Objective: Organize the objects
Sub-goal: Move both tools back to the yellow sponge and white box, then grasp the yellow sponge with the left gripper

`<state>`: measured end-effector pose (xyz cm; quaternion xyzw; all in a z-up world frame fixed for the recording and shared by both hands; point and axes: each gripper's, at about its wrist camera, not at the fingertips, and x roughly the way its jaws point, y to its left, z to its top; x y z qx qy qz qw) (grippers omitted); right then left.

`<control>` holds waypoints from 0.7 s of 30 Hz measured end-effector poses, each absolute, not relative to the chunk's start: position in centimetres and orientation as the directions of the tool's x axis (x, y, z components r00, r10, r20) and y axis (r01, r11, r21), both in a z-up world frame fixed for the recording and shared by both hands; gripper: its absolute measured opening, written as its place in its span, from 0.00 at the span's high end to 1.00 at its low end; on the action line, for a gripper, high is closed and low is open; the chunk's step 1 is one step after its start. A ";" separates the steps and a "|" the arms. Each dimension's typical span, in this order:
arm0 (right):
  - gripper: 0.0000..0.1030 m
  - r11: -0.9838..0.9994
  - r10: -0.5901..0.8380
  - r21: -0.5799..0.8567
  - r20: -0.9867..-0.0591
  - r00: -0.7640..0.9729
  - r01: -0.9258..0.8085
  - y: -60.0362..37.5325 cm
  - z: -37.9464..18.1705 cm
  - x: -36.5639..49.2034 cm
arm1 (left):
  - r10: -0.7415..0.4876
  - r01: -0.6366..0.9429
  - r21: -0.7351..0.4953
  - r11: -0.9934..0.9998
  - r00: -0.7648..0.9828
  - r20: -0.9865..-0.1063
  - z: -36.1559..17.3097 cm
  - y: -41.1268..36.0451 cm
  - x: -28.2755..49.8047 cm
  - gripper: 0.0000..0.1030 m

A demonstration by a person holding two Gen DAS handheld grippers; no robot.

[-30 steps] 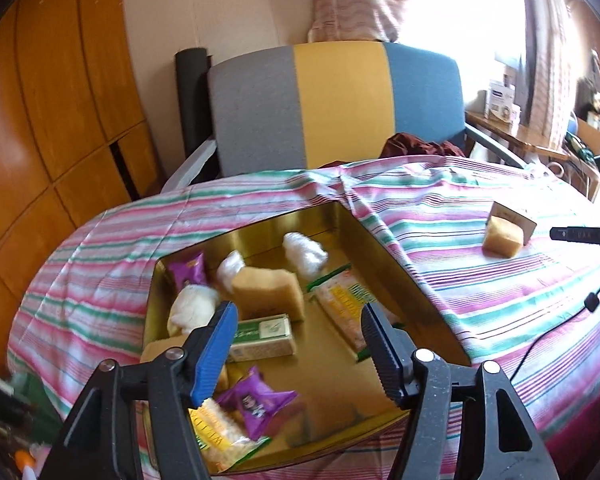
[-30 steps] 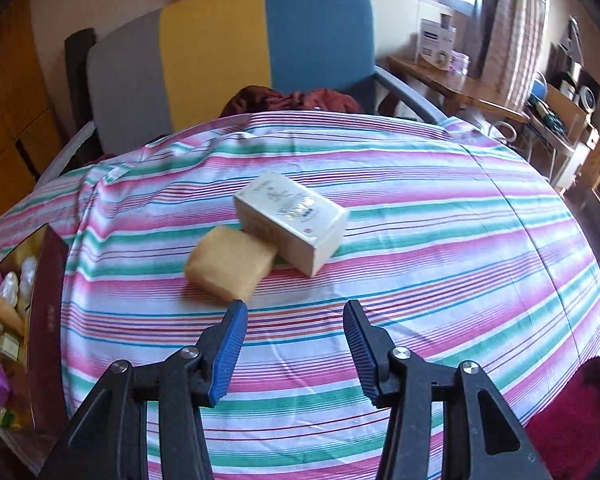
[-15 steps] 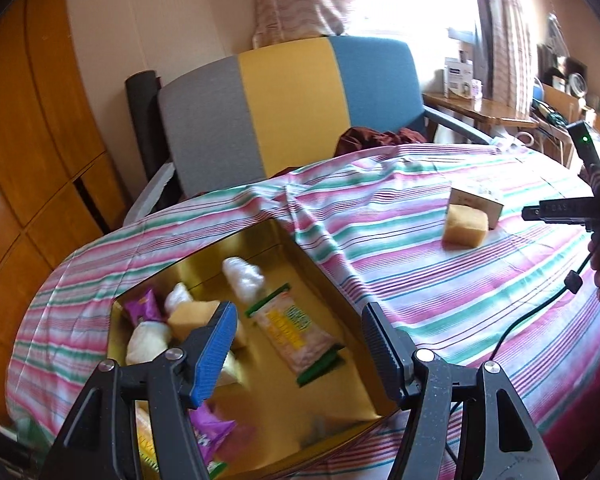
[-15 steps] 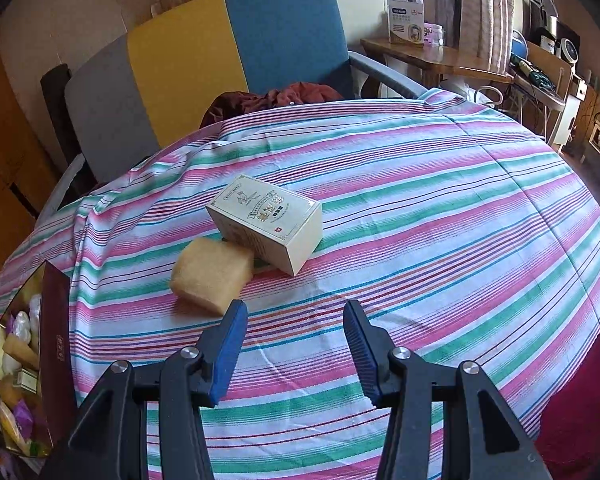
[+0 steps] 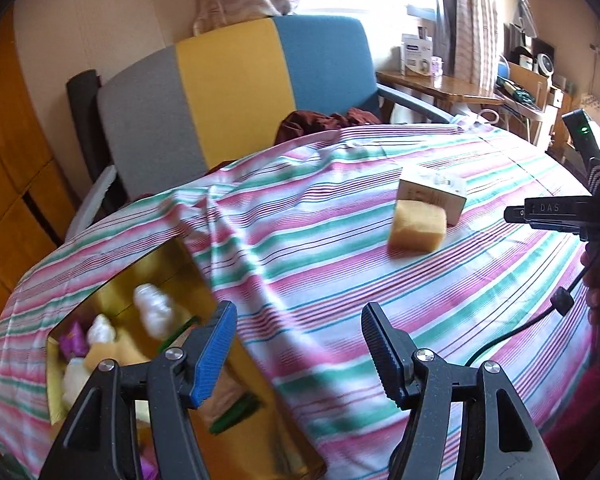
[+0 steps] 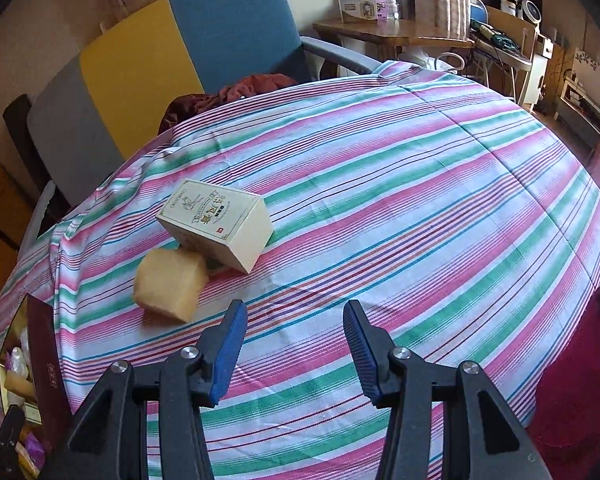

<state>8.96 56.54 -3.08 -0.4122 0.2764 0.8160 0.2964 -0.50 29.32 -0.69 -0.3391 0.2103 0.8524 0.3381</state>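
A yellow sponge-like block lies on the striped tablecloth against a cream carton. My right gripper hovers open just in front of them with nothing between its fingers. My left gripper is open and empty over the cloth at the right edge of a gold-lined box, which holds several wrapped snacks and white bundles. In the right wrist view that box shows at the far left, with its dark red wall facing me.
The round table wears a pink, green and white striped cloth. A grey, yellow and blue armchair with a dark red garment stands behind it. A wooden side table and shelves sit at the back right.
The left gripper has swung to the right, from over the box's inside to its right edge. The right gripper has rolled and drifted a little, so block and carton sit further left. Both openings are unchanged.
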 end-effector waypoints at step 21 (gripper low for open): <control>0.51 -0.606 0.168 0.314 -0.848 -0.503 -0.731 58.4 -4.0 9.9 | 0.482 -0.886 0.077 -0.458 -0.319 -0.816 -6.7 47.5 -3.1 0.15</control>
